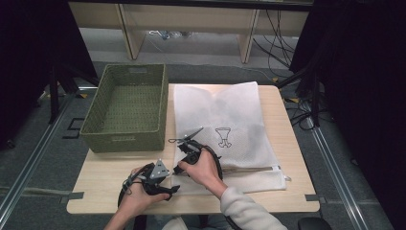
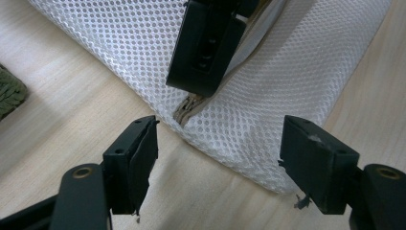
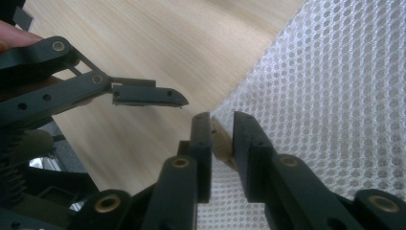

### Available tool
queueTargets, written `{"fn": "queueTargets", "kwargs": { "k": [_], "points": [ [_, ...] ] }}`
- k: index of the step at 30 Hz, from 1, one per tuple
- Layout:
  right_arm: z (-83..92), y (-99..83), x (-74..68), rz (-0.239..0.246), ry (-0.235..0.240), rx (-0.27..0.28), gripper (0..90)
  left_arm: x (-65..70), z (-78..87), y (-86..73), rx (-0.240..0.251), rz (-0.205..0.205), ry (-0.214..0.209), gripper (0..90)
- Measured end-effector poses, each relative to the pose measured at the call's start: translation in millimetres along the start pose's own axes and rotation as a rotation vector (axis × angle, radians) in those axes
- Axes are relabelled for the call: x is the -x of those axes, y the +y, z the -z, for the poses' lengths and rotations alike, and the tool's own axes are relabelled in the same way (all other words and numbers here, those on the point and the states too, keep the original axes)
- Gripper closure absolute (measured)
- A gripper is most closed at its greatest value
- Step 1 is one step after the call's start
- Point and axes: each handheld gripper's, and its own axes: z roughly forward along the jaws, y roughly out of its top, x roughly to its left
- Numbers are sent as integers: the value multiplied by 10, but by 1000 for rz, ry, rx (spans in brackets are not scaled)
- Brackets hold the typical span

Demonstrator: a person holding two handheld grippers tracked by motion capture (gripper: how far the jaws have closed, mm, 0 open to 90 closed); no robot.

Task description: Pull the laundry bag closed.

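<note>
White mesh laundry bag [image 1: 225,129] is laid flat on the wooden table [image 1: 287,191], just right of the green woven basket [image 1: 127,108]. Its tan zipper end [image 3: 221,143] at the near left corner is clamped by the right gripper [image 3: 221,143]. Beside that corner, the left gripper [image 2: 218,158] is held wide, with nothing pinched.

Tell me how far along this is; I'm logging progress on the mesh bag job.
Early stage. Done: the right gripper has pinched the tan edge strip at the corner of the white mesh bag, which lies flat on the table. In hand: the left gripper waits open beside that corner, not touching. Left: the bag looks unopened, and the green basket holds nothing.
</note>
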Motion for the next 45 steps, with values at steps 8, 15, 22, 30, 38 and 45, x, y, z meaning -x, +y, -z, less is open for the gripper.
{"fn": "queueTargets", "kwargs": {
  "k": [8,15,22,30,38,45],
  "points": [
    [3,-16,-46,7,-9,1,755,5,8,6,-2,-5,7,288],
    [44,-41,-47,-33,-12,-7,713,-16,26,14,1,-29,10,290],
    [91,-74,-10,-42,-13,-7,702,-17,25,13,1,-27,11,290],
    [31,-82,-10,-74,13,-25,708,-16,29,12,-1,-27,9,290],
    [-38,-49,20,-105,29,-50,716,-9,21,0,3,3,7,290],
    [-62,-50,24,-74,30,-48,810,-7,18,1,0,-2,8,290]
  ]
}}
